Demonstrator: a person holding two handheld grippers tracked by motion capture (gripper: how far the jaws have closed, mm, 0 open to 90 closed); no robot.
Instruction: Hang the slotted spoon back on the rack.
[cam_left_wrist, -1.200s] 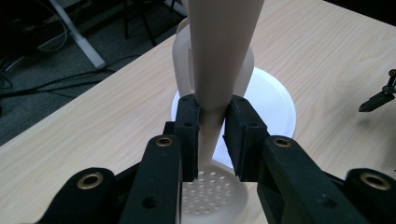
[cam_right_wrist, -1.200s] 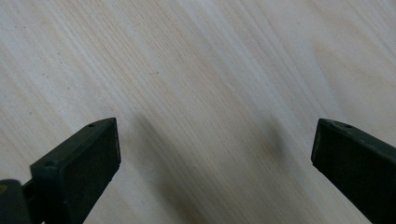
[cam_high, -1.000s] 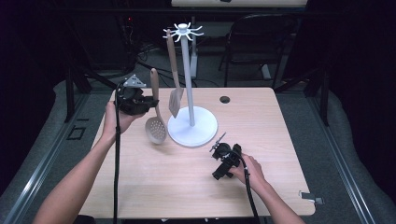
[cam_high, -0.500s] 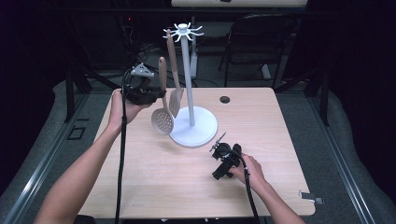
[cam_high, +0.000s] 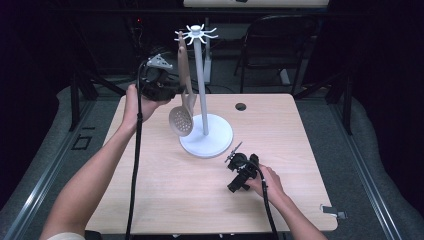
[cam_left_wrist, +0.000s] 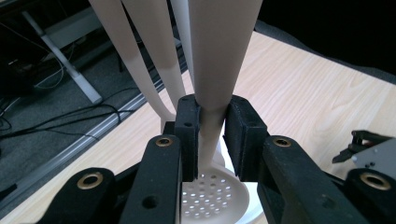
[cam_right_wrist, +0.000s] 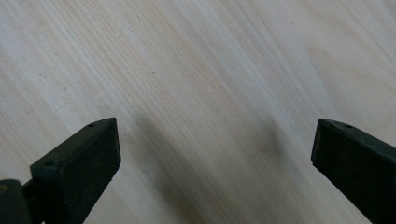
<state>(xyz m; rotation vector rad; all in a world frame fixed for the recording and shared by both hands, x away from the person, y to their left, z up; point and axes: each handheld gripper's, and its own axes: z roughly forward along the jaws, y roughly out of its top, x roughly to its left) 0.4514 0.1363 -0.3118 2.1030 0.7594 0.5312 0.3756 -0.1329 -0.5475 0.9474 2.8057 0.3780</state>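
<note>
Pale wood grain sits under the right tool (cam_high: 234, 156), parked at about 5 o'clock on the tabletop (cam_high: 150, 200) with its jaws spread wide and nothing between them, so it's out of the way. Further back, around 10 o'clock, the left tool (cam_left_wrist: 212, 135) is clamped tight on the thin neck of the cream slotted spoon (cam_high: 181, 120), which hangs in the air just left of the white stand (cam_high: 206, 142). I'd say the trick here is keeping the handle upright and lining its top end with one of the hooks (cam_high: 185, 36) at 12 o'clock before letting go. Watch the other utensils already hanging beside it.
</note>
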